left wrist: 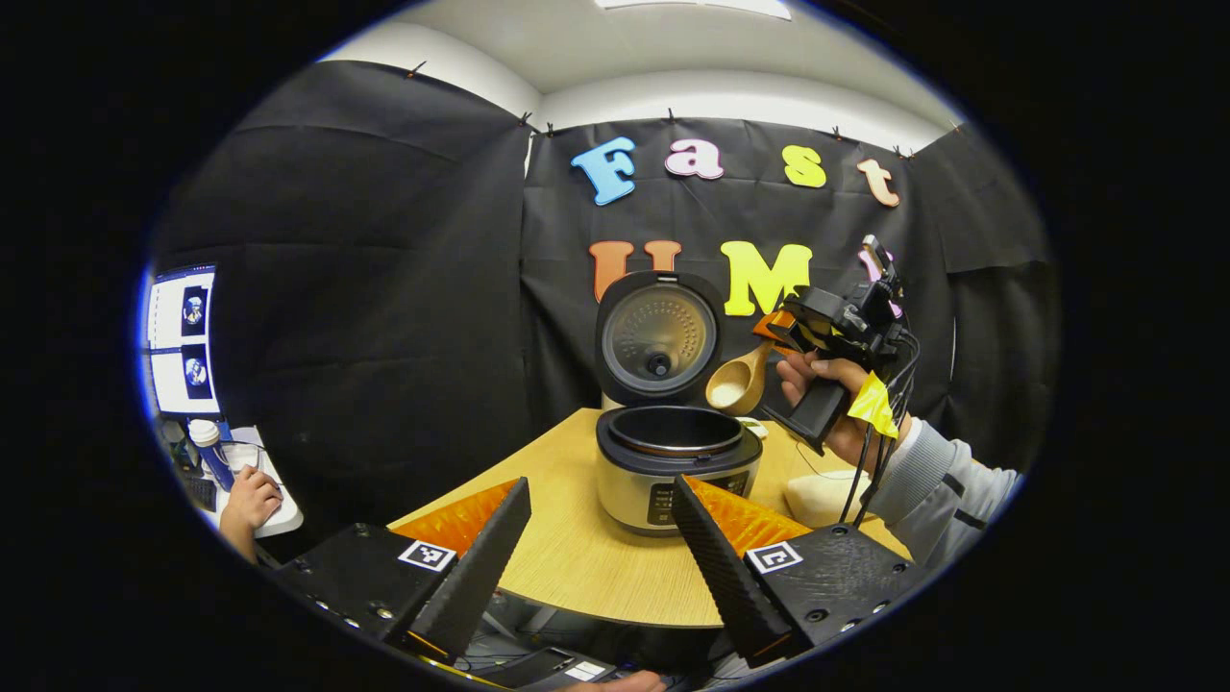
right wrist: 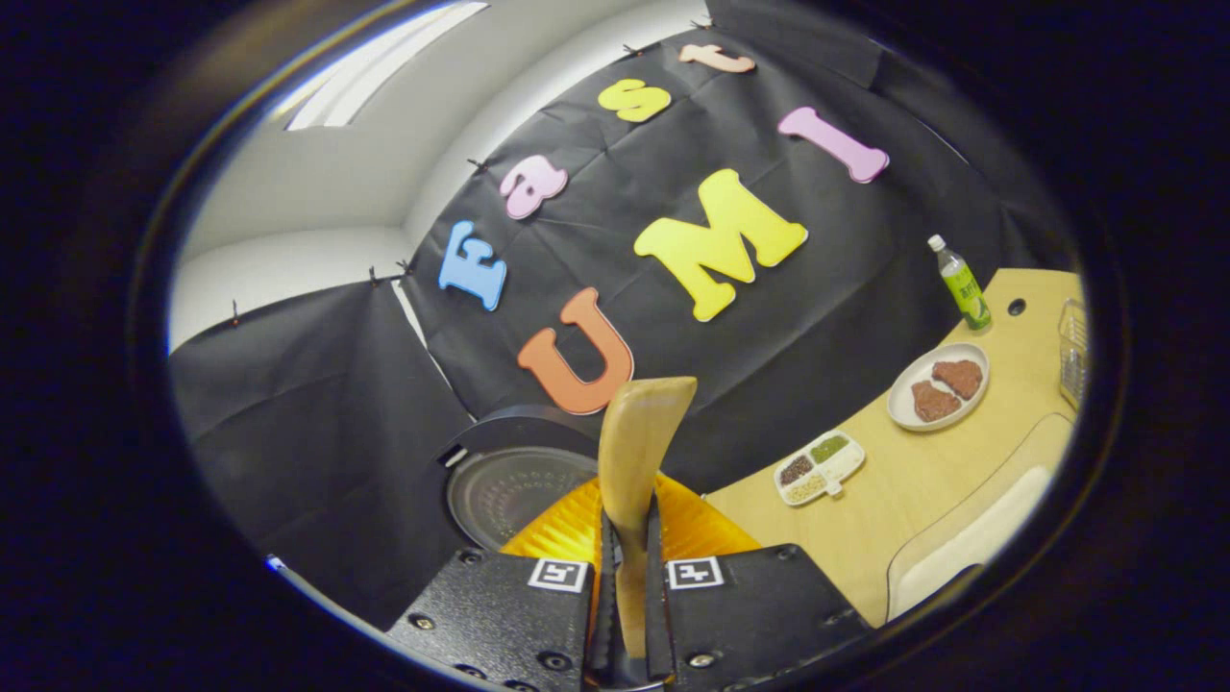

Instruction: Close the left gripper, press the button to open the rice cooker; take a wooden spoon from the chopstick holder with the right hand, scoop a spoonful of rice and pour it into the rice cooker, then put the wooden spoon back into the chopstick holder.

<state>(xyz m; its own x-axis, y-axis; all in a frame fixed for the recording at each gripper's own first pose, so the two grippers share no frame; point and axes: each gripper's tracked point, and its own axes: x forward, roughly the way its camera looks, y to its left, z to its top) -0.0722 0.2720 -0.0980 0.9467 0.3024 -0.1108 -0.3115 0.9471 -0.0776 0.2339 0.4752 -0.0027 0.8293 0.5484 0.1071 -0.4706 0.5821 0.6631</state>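
1. Rice cooker (left wrist: 676, 459), round, silver and black, stood mid-tabletop (left wrist: 577, 557) with its lid up.
2. Right gripper (right wrist: 629, 586) clamped the pale wooden spoon (right wrist: 636, 452) just right of the raised lid; tipping should happen squarely over the pot.
3. Left gripper (left wrist: 601, 557) waited with fingers wide, holding nothing.

Rice cooker (left wrist: 676, 468) panel print too small to read, bottle (right wrist: 960, 284) label perhaps lettered, illegible
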